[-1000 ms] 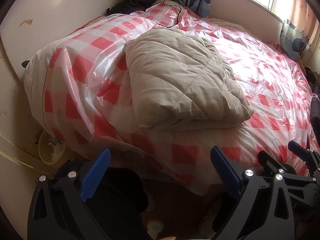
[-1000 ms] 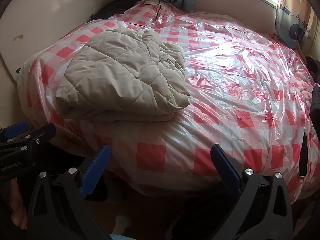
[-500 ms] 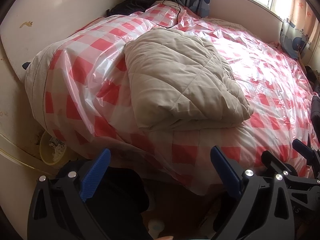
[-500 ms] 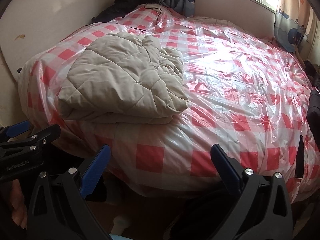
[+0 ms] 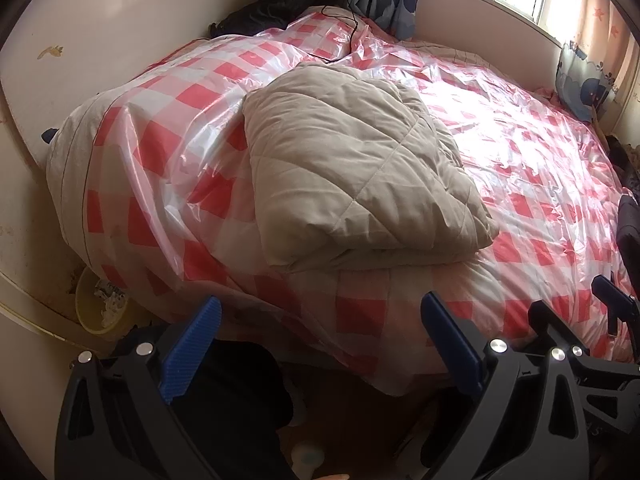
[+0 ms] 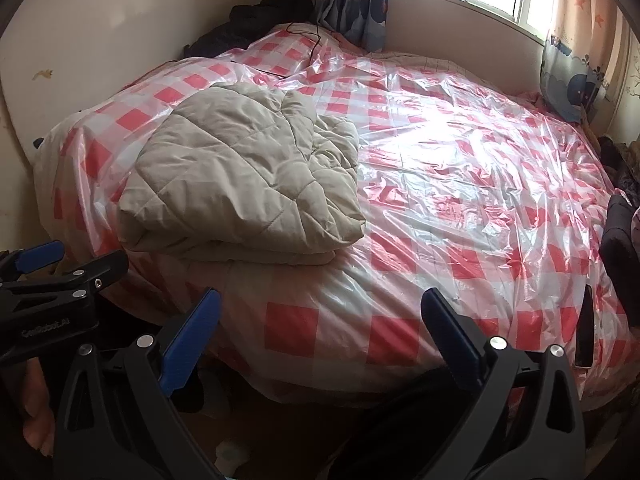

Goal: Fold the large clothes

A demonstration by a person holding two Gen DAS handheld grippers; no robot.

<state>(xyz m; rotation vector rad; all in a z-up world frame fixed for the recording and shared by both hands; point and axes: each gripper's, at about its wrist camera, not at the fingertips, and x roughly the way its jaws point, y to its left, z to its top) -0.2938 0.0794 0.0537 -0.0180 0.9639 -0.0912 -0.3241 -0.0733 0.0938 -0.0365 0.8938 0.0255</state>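
Note:
A beige quilted garment (image 5: 360,176) lies folded into a thick bundle on the bed (image 5: 540,184), near its front left part; it also shows in the right wrist view (image 6: 248,184). My left gripper (image 5: 320,332) is open and empty, held off the bed's front edge, short of the bundle. My right gripper (image 6: 320,328) is open and empty too, in front of the bed and to the right of the bundle. Each gripper shows at the edge of the other's view.
The bed wears a red-and-white checked plastic cover (image 6: 460,184). Dark clothes (image 5: 280,4) and a black cable (image 5: 344,28) lie at the far end. A phone (image 6: 585,328) lies at the right front edge. A yellow bin (image 5: 100,308) stands on the floor left.
Both grippers have drawn back and tilted up a little, so more of the window and far wall shows. The bundle has not moved.

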